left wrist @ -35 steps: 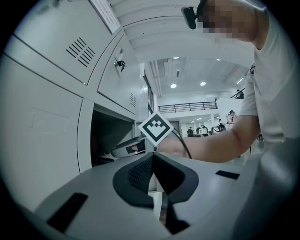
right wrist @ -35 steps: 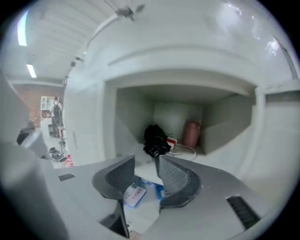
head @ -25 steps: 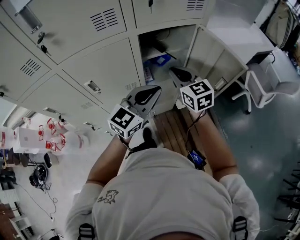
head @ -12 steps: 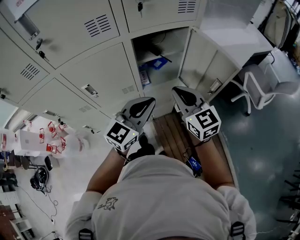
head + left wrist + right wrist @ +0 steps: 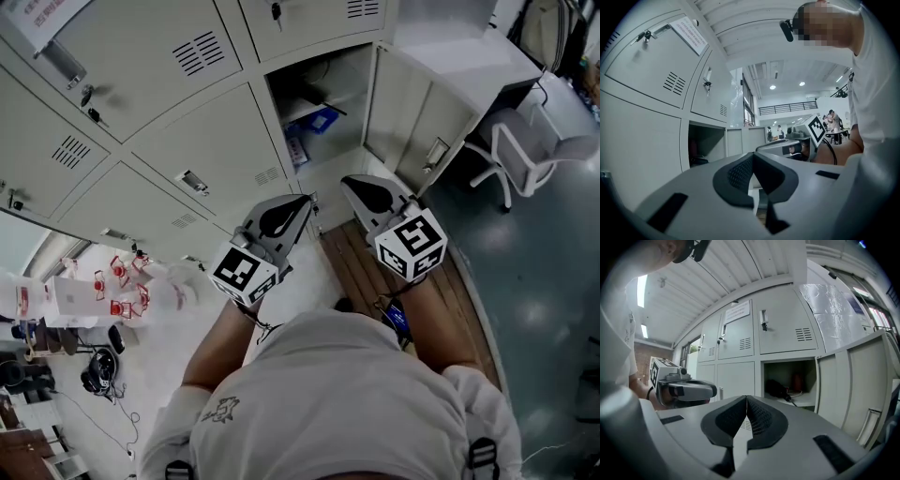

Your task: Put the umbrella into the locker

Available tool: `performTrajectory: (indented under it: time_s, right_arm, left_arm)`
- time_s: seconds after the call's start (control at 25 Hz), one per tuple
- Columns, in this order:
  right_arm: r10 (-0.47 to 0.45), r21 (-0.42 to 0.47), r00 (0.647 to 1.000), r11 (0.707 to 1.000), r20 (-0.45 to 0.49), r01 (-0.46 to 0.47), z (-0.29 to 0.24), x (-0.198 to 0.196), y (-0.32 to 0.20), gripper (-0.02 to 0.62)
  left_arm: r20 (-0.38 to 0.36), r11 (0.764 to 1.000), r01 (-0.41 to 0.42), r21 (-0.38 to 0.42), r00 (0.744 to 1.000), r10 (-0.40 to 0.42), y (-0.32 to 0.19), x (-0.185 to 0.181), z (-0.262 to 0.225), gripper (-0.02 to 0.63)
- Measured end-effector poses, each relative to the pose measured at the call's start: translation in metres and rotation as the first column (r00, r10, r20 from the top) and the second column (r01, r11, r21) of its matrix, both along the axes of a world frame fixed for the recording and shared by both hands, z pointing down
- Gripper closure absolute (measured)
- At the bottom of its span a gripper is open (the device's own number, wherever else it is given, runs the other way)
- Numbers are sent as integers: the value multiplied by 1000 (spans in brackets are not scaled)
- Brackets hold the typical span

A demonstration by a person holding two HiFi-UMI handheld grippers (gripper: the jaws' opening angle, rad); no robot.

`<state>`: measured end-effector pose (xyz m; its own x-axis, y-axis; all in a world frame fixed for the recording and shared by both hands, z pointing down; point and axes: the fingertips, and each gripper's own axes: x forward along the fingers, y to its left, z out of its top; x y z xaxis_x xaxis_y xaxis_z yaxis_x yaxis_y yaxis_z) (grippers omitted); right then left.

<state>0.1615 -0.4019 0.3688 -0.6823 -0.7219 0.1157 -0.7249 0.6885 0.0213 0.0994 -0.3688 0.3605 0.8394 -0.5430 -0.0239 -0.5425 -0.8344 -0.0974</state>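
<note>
Looking left to right: pale grey sheet-metal locker doors [image 5: 202,141], louvred vents, all closed. Left gripper [image 5: 753,157]: smooth grey shell, ribbed dark pads [image 5: 738,173] pressed together, nothing between. Right gripper [image 5: 746,398]: same build, jaws pressed together, empty. I see open locker compartment [image 5: 811,376] ahead. Dark slim folded umbrella [image 5: 779,389] lies on its shelf, long axis slanting from back left toward front right; which end leads, I cannot tell. Flat metal door [image 5: 853,390] swung out at right.

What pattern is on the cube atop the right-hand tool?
The cube bears black-and-white square markers; the head view shows it best.
</note>
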Motion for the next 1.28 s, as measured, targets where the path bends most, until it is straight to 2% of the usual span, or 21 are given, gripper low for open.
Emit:
performTrajectory:
  time_s: [0.16, 0.44, 0.72, 1.0, 1.28]
  right_arm:
    - [0, -17, 1000, 1000, -27, 0, 5, -32, 15, 552]
    - [7, -25, 1000, 1000, -4, -7, 1, -110, 53, 552]
    - [65, -14, 998, 998, 9, -65, -7, -162, 112, 552]
    - [154, -20, 988, 988, 20, -154, -8, -184, 172, 552]
    - [192, -18, 981, 981, 18, -192, -12, -180, 216, 552]
  left_arm:
    - [5, 1000, -13, 7, 1000, 13, 19, -26, 0, 595]
    - [-40, 1000, 5, -19, 999, -6, 56, -107, -3, 595]
    - [-43, 998, -70, 7, 997, 70, 111, -156, -7, 594]
    - [-59, 983, -186, 11, 981, 186, 159, -170, -4, 595]
    - [-97, 970, -242, 1, 966, 241, 197, -163, -5, 594]
